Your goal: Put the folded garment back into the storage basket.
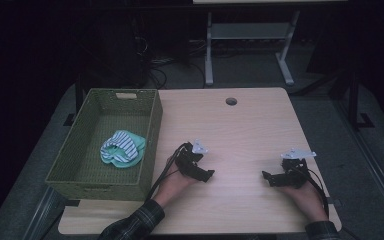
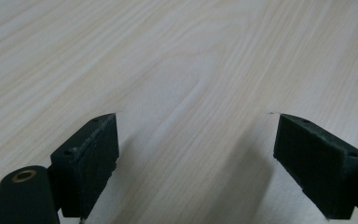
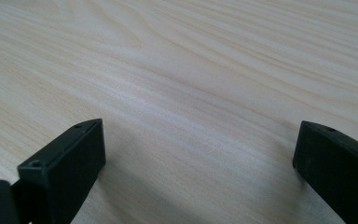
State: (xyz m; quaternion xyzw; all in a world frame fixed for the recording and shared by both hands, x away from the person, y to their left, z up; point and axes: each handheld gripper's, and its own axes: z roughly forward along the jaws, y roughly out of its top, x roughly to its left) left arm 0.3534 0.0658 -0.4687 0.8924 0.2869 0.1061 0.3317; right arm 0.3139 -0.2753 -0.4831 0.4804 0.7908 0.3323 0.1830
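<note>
- Left gripper (image 1: 206,176): held low over the wooden table (image 1: 240,130) near its front edge, just right of the basket, jaws pointing toward the table's middle. In the left gripper view the two black jaws stand wide apart with bare wood grain between them; nothing is held.
- Right gripper (image 1: 266,177): held low over the table toward its front right, jaws pointing left toward the other gripper. In the right gripper view the jaws stand wide apart over bare wood; nothing is held.
- The two grippers face each other, well apart, with open tabletop between them. Each carries a grey three-cornered plate on top and trails a black cable back along the hand.
- Left hand (image 1: 172,187) and right hand (image 1: 305,197): come in from the bottom edge of the high view, each in a plaid sleeve.
- Green woven basket (image 1: 80,175): rectangular, with a handle slot in its far wall; it sits on the left part of the table, its left side overhanging the table's edge. Its right wall is near the left gripper, not touching it.
- Bundled cloth (image 1: 122,148): a crumpled piece, mint green with a striped white-and-dark part, lying inside the basket toward its right wall, near the middle of its length. The basket wall stands between the cloth and the left gripper.
- Cable hole (image 1: 231,101): a round opening in the table near its far edge.
- Metal stand legs (image 1: 209,55): on the dark floor beyond the table, beside loose cables.
</note>
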